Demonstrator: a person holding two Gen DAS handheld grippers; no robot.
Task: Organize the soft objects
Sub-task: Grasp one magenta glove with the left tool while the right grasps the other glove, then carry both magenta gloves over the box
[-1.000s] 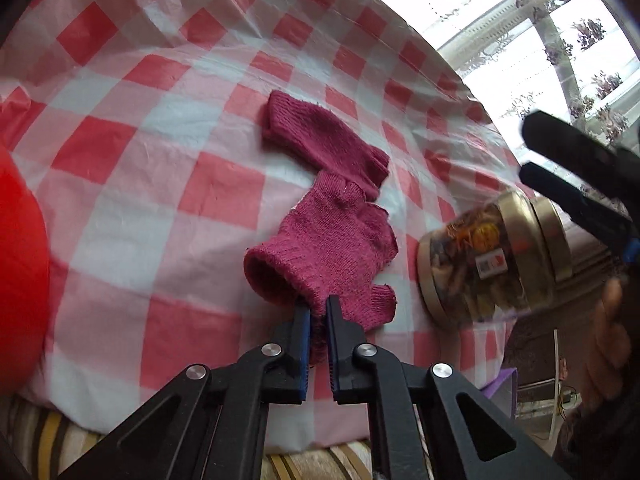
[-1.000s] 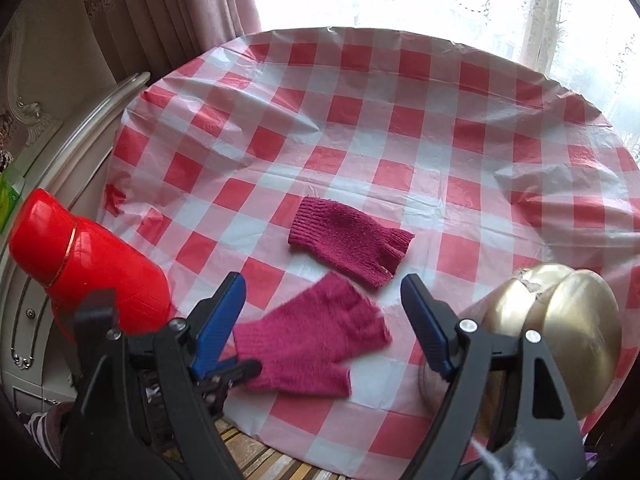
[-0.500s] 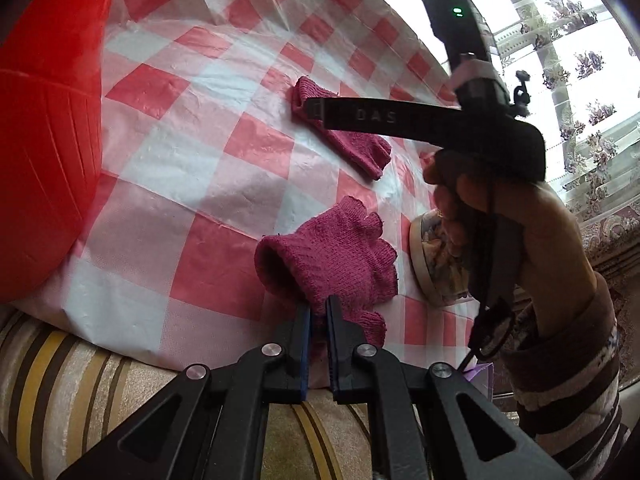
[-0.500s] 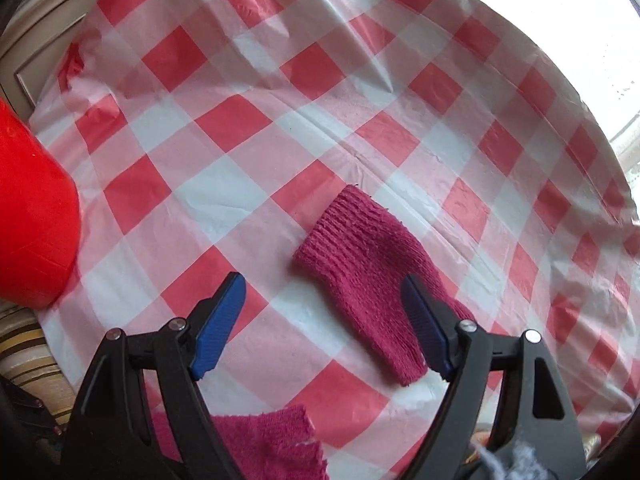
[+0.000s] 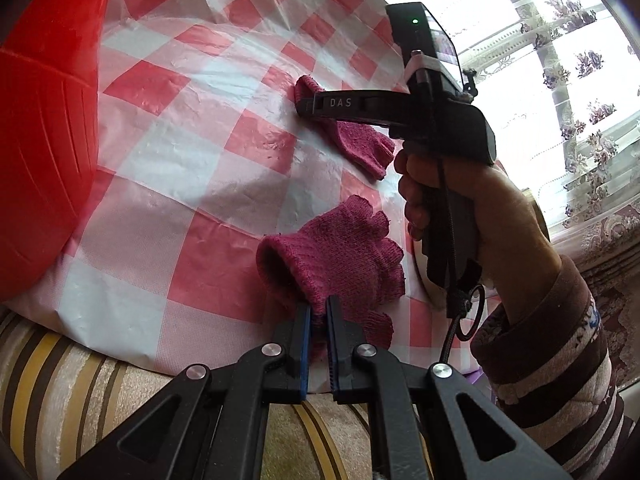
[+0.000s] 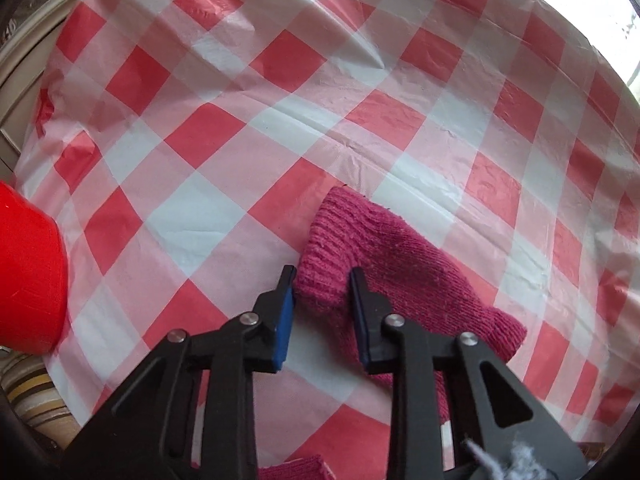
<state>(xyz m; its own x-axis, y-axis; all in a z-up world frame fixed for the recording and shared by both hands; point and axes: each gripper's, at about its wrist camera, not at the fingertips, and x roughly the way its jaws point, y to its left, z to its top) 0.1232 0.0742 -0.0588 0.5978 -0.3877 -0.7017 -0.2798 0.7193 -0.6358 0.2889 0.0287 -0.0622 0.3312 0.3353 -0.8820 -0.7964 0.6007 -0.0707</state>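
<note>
Left gripper is clamped on the near magenta glove at the checked tablecloth's edge. Right gripper is closing around the cuff of the far glove, which lies flat on the cloth.

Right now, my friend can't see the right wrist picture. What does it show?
The right gripper is closing around the cuff of a dark pink knitted glove lying on a red and white checked tablecloth. A shiny red object sits at the left edge.
</note>
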